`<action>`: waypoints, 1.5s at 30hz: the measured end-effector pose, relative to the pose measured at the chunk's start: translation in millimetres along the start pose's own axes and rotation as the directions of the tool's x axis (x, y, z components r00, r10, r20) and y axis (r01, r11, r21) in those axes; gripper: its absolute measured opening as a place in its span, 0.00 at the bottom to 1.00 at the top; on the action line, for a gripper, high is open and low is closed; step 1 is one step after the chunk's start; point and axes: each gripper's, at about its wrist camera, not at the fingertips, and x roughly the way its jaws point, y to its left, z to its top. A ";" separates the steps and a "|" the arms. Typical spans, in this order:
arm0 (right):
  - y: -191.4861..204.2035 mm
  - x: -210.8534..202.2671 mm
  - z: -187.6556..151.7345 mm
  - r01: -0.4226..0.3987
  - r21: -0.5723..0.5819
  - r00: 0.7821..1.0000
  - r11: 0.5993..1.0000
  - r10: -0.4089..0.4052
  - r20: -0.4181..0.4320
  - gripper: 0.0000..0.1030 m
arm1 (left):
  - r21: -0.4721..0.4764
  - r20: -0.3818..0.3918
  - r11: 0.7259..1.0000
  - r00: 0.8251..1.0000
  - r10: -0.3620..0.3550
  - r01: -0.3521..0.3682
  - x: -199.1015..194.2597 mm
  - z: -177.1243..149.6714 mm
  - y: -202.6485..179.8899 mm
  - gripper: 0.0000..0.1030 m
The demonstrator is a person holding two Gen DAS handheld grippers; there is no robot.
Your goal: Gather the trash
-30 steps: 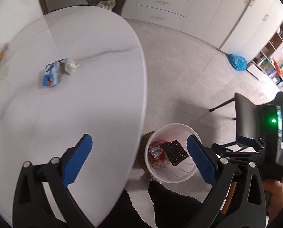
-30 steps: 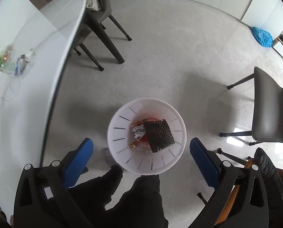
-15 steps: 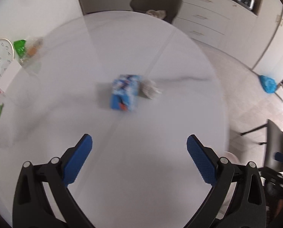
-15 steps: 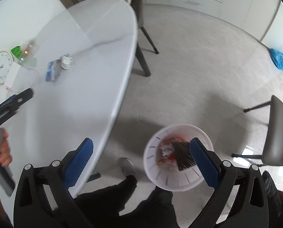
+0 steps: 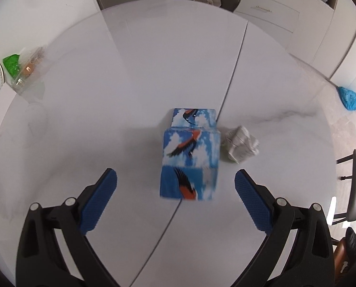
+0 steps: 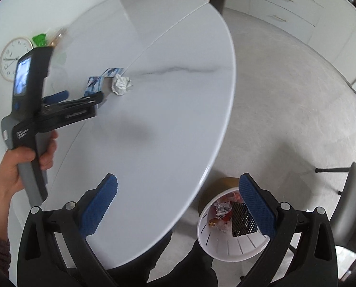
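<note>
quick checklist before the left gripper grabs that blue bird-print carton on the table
1. Left gripper open: ok.
2. Blue carton centred between its fingers: ok, slightly right of centre.
3. Fingers already around the carton: not ok, short of it.
4. Crumpled paper clear of the carton: cannot tell, it sits close against the right side.
5. Right gripper open and empty: ok.
6. Trash bin has room: ok.

Left gripper (image 5: 175, 181): jaws spread wide, nothing between the blue pads, held low and level | left hand (image 6: 22, 160): bare, wrapped around the grey handle | right gripper (image 6: 178, 189): jaws spread wide, empty, angled downward.
</note>
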 end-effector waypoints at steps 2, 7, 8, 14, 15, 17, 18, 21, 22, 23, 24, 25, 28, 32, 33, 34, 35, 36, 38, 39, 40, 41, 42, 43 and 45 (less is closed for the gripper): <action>4.3 4.2 7.3 -0.003 -0.022 1.000 1.000 0.003 -0.008 0.98 | -0.007 -0.009 1.000 1.000 0.003 -0.003 6.6 1.9 1.4 0.79; 17.2 8.4 21.4 -0.005 -0.081 1.000 0.997 0.005 -0.001 0.98 | -0.068 -0.013 0.997 0.999 -0.042 0.041 15.5 3.4 9.6 0.53; 19.5 9.5 24.6 -0.009 -0.093 1.000 0.996 0.009 0.002 0.98 | -0.083 -0.017 0.996 0.999 -0.044 0.043 16.3 2.7 11.9 0.49; 42.6 25.0 53.4 -0.024 -0.187 0.999 0.982 0.028 0.016 0.98 | -0.171 -0.034 0.984 0.998 -0.047 0.040 -2.8 -10.9 30.4 0.49; 48.5 30.3 59.9 -0.022 -0.205 0.999 0.978 0.026 0.018 0.98 | -0.182 -0.031 0.983 0.999 -0.043 0.037 -11.8 -16.0 34.9 0.49; 61.5 42.6 73.3 -0.011 -0.249 1.000 0.968 0.018 0.022 0.98 | -0.203 -0.023 0.979 0.999 -0.037 0.032 -28.6 -27.3 43.6 0.49; 67.3 48.9 79.0 -0.008 -0.270 1.000 0.963 0.014 0.022 0.98 | -0.219 -0.018 0.975 0.999 -0.036 0.031 -37.1 -32.8 47.8 0.49; 87.2 70.8 95.9 0.012 -0.326 1.000 0.945 -0.008 0.016 0.92 | -0.274 -0.010 0.961 0.999 -0.034 0.030 -57.7 -49.4 62.1 0.49; 92.9 78.3 100.4 0.014 -0.339 1.000 0.941 -0.012 0.008 0.87 | -0.288 -0.008 0.957 0.999 -0.033 0.029 -63.1 -54.4 65.6 0.49; 99.8 87.5 104.7 0.013 -0.351 1.000 0.936 -0.015 -0.001 0.85 | -0.304 -0.004 0.952 0.999 -0.033 0.030 -69.5 -60.3 69.4 0.48; 103.6 94.5 107.9 0.014 -0.357 1.000 0.934 -0.018 -0.008 0.81 | -0.315 0.000 0.948 0.999 -0.036 0.034 -75.1 -66.0 72.7 0.46; 108.0 103.3 111.1 0.020 -0.361 0.999 0.933 -0.028 -0.016 0.75 | -0.322 0.001 0.946 0.999 -0.038 0.037 -78.7 -69.2 74.7 0.43; 116.2 124.9 115.6 0.033 -0.363 0.997 0.931 -0.056 -0.053 0.62 | -0.341 0.007 0.938 0.998 -0.058 0.057 -84.9 -79.8 82.5 0.43; 119.6 130.4 114.1 0.062 -0.365 0.996 0.929 -0.081 -0.037 0.41 | -0.345 -0.007 0.937 0.998 -0.065 0.058 -80.9 -85.3 88.9 0.39; 120.0 130.3 114.2 0.071 -0.368 0.995 0.927 -0.089 -0.033 0.34 | -0.346 -0.009 0.936 0.998 -0.068 0.060 -78.6 -84.5 90.0 0.39; 120.7 129.7 113.5 0.078 -0.370 0.995 0.926 -0.096 -0.029 0.30 | -0.349 -0.011 0.935 0.997 -0.071 0.063 -77.7 -86.0 91.7 0.39; 120.9 129.0 112.6 0.075 -0.370 0.995 0.926 -0.092 -0.030 0.29 | -0.350 -0.011 0.934 0.997 -0.073 0.065 -77.4 -87.4 93.4 0.39; 120.8 127.9 111.8 0.068 -0.368 0.996 0.928 -0.084 -0.030 0.27 | -0.351 -0.009 0.934 0.997 -0.074 0.066 -77.6 -88.3 95.2 0.39; 117.8 122.7 112.5 0.068 -0.365 0.997 0.928 -0.079 -0.016 0.24 | -0.353 -0.002 0.933 0.997 -0.077 0.071 -78.0 -89.0 98.5 0.39; 116.2 119.8 112.2 0.071 -0.365 0.997 0.928 -0.078 -0.006 0.24 | -0.354 0.001 0.932 0.997 -0.077 0.073 -79.3 -90.2 101.2 0.40; 115.3 115.2 110.9 0.069 -0.360 0.997 0.930 -0.072 0.003 0.24 | -0.362 0.005 0.929 0.997 -0.079 0.075 -80.6 -92.6 106.3 0.46; 115.0 111.7 110.8 0.063 -0.355 0.998 0.933 -0.065 0.006 0.24 | -0.369 0.009 0.926 0.997 -0.081 0.078 -81.4 -94.4 110.3 0.58; 114.2 106.8 110.4 0.055 -0.347 0.998 0.936 -0.055 0.010 0.24 | -0.374 0.016 0.924 0.997 -0.079 0.080 -82.1 -95.8 113.3 0.64; 112.6 101.7 108.6 0.047 -0.340 0.999 0.939 -0.045 0.013 0.24 | -0.372 0.028 0.925 0.997 -0.069 0.075 -82.2 -98.0 118.1 0.73; 109.7 93.3 105.7 0.032 -0.328 0.999 0.944 -0.029 0.015 0.24 | -0.337 0.036 0.940 0.998 -0.048 0.057 -79.5 -97.2 120.4 0.81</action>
